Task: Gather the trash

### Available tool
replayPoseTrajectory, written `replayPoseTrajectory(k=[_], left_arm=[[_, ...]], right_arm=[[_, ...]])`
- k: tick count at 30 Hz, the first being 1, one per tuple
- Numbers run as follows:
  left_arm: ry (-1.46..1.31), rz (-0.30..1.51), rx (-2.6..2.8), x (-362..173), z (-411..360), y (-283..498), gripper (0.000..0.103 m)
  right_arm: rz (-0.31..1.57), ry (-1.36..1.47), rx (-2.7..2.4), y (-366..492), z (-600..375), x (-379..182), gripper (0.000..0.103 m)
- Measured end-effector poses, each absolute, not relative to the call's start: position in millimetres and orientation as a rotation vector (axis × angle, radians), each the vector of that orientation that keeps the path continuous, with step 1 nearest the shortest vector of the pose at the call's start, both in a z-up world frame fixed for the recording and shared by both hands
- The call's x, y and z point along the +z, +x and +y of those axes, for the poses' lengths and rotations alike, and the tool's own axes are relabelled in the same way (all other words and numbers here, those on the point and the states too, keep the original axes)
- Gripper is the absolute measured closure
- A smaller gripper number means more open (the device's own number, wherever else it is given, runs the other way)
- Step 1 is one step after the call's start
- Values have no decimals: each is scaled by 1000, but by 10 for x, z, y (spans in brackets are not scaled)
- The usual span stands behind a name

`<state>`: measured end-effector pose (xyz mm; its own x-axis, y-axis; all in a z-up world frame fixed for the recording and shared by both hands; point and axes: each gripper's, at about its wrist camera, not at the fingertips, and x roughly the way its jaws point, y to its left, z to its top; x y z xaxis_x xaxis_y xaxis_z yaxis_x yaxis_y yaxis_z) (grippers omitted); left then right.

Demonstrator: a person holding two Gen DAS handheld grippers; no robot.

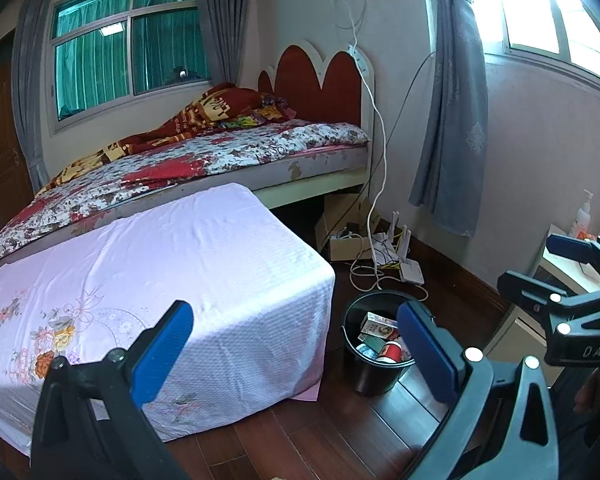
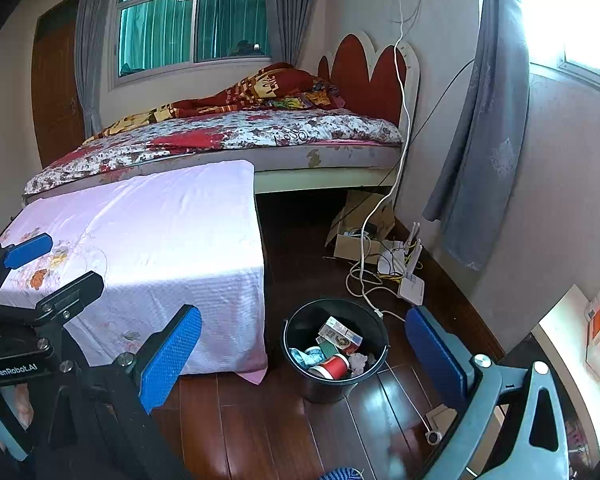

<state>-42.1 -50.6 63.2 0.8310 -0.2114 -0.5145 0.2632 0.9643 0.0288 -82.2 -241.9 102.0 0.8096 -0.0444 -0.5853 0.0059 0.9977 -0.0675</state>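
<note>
A black bucket (image 1: 354, 364) (image 2: 296, 344) stands on the wooden floor beside the pink-covered table. Inside it lie a carton (image 1: 378, 326) (image 2: 338, 333), a red cup (image 1: 392, 350) (image 2: 332, 367) and crumpled wrappers (image 2: 310, 356). My left gripper (image 1: 296, 352) hangs open above the table corner and the bucket, nothing between its blue pads (image 1: 162, 354). My right gripper (image 2: 304, 360) is open too, held over the bucket, empty. Each gripper shows at the edge of the other's view: the right gripper (image 1: 556, 268), the left gripper (image 2: 52, 266).
A low table under a pink floral cloth (image 1: 180, 272) (image 2: 160, 240) sits against the bed (image 1: 204, 156). By the wall lie a cardboard box (image 1: 348, 240), a white router (image 2: 410, 286) and loose cables (image 2: 364, 272). A cabinet (image 2: 568, 332) with boxes stands at the right.
</note>
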Motion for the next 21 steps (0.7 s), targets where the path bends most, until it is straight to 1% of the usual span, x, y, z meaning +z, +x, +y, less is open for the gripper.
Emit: replayPoseTrajectory(k=[21], left_arm=[[104, 534, -261, 606, -497, -418, 1]], right_arm=[[629, -65, -27, -833, -2418, 1000, 0]])
